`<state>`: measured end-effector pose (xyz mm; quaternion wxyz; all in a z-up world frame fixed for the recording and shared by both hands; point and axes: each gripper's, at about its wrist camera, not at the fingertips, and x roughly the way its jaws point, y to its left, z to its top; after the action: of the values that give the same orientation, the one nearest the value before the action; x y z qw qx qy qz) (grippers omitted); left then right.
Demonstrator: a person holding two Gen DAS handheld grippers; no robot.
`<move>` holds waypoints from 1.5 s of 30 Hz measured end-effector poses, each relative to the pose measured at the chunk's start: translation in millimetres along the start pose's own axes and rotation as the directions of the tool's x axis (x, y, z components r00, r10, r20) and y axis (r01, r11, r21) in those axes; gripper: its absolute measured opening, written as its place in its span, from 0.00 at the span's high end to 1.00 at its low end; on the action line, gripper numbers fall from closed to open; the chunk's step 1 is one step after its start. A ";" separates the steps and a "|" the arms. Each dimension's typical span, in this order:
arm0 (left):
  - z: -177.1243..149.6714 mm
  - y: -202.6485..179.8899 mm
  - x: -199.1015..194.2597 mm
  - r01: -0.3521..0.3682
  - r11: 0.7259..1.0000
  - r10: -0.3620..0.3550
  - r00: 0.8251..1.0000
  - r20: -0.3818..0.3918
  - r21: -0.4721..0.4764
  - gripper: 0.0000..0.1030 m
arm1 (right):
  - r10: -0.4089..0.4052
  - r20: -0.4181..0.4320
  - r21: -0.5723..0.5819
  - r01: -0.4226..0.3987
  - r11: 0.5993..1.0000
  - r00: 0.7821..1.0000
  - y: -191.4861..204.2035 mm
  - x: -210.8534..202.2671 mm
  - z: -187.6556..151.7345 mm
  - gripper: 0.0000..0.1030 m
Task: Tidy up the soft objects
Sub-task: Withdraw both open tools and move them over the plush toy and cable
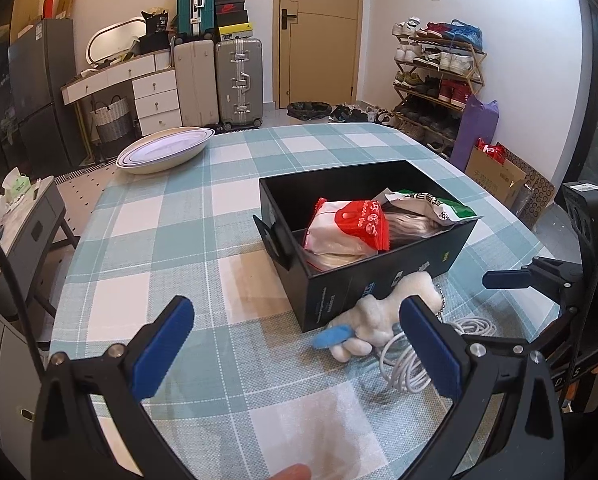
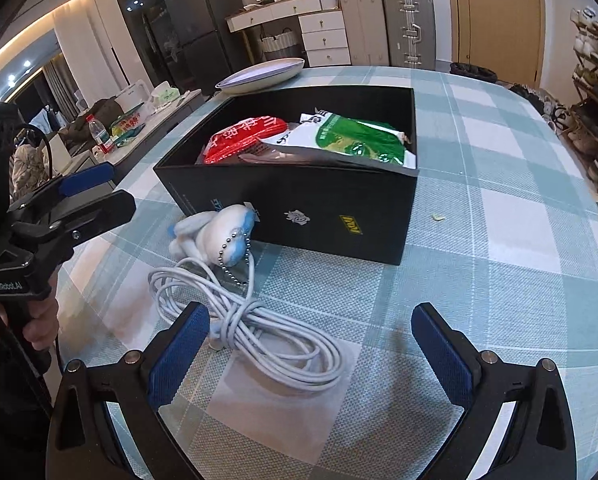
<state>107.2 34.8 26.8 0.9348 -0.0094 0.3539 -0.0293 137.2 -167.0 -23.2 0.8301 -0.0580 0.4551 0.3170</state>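
A black box [image 1: 383,276] [image 2: 299,208] stands on the checked tablecloth and holds a red-and-white packet [image 1: 351,224] [image 2: 247,136] and a green-and-white packet [image 1: 435,204] [image 2: 359,140]. A white plush toy with blue parts [image 1: 379,316] [image 2: 223,232] lies against the box's near wall, with a ball chain. A coiled white cable [image 1: 411,360] [image 2: 259,332] lies beside it. My left gripper [image 1: 295,348] is open, its right finger just in front of the toy. My right gripper [image 2: 311,344] is open and empty, the cable between its fingers.
An oval white dish [image 1: 163,150] [image 2: 259,72] sits at the table's far edge. A small crumb [image 2: 437,218] lies right of the box. A side cabinet [image 1: 15,224] stands left of the table. Suitcases, drawers and a shoe rack [image 1: 439,72] line the far wall.
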 end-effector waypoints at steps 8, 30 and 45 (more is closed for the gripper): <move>-0.8 -1.4 2.6 0.005 1.000 -0.005 1.000 -0.006 0.004 0.00 | 0.019 -0.021 -0.004 -0.019 1.000 1.000 10.0 11.5 -1.3 0.00; -2.1 -2.0 6.3 0.008 1.000 -0.008 1.000 -0.017 0.010 0.00 | 0.025 -0.064 -0.035 -0.028 0.999 0.998 6.8 14.0 -5.2 0.01; -1.9 2.4 5.9 0.007 1.000 -0.007 1.000 -0.014 -0.004 0.00 | 0.012 -0.008 -0.129 -0.013 0.992 1.000 24.7 11.8 -7.6 0.06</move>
<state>110.4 36.8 21.3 0.9322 -0.0124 0.3602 -0.0320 122.0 -144.7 -32.2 0.8209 -0.1101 0.4370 0.3507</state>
